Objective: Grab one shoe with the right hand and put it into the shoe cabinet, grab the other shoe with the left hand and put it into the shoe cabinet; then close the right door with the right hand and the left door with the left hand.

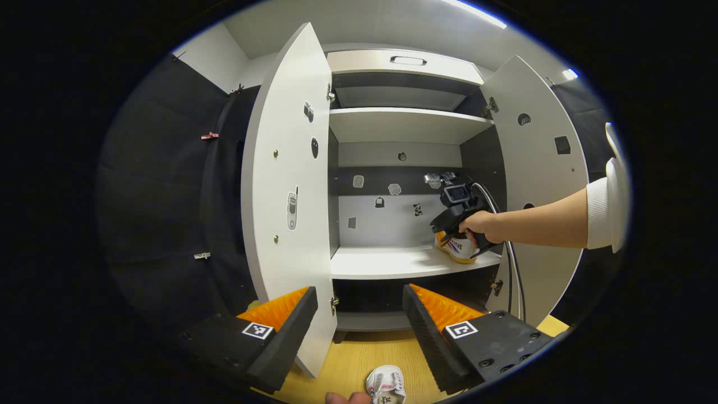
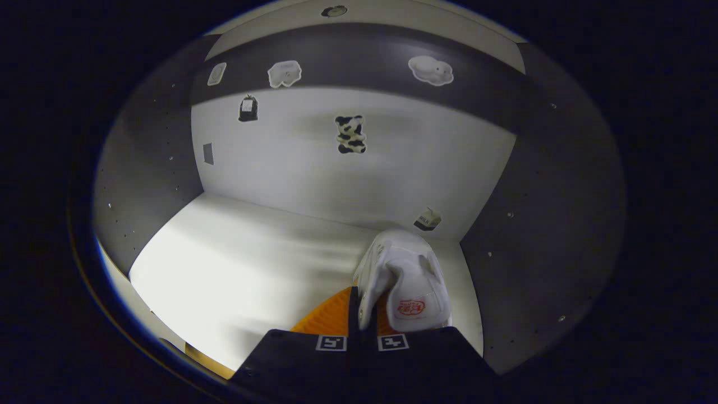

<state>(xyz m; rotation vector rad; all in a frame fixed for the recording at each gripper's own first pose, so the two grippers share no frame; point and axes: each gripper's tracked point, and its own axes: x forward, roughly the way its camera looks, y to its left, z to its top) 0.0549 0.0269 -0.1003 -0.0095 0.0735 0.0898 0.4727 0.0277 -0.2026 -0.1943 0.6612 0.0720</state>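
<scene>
Both doors of the white shoe cabinet (image 1: pixel 404 126) stand wide open. In the left gripper view a hand holds my right gripper (image 1: pixel 455 233) inside it, over the right end of the lower shelf (image 1: pixel 387 261), with a white shoe with a yellow sole (image 1: pixel 461 251) resting there under it. In the right gripper view my right gripper (image 2: pixel 362 314) is shut on the side collar of that white shoe (image 2: pixel 406 275), near the cabinet's right wall. My left gripper (image 1: pixel 359 290) hangs open and empty in front of the cabinet. The second white shoe (image 1: pixel 386 384) lies on the floor just below it.
The left door (image 1: pixel 286 196) swings out close to my left gripper's left finger. The right door (image 1: pixel 538 168) stands behind the person's forearm. An upper shelf (image 1: pixel 404 124) and a top drawer (image 1: pixel 406 62) sit above. The floor (image 1: pixel 359 353) is light wood.
</scene>
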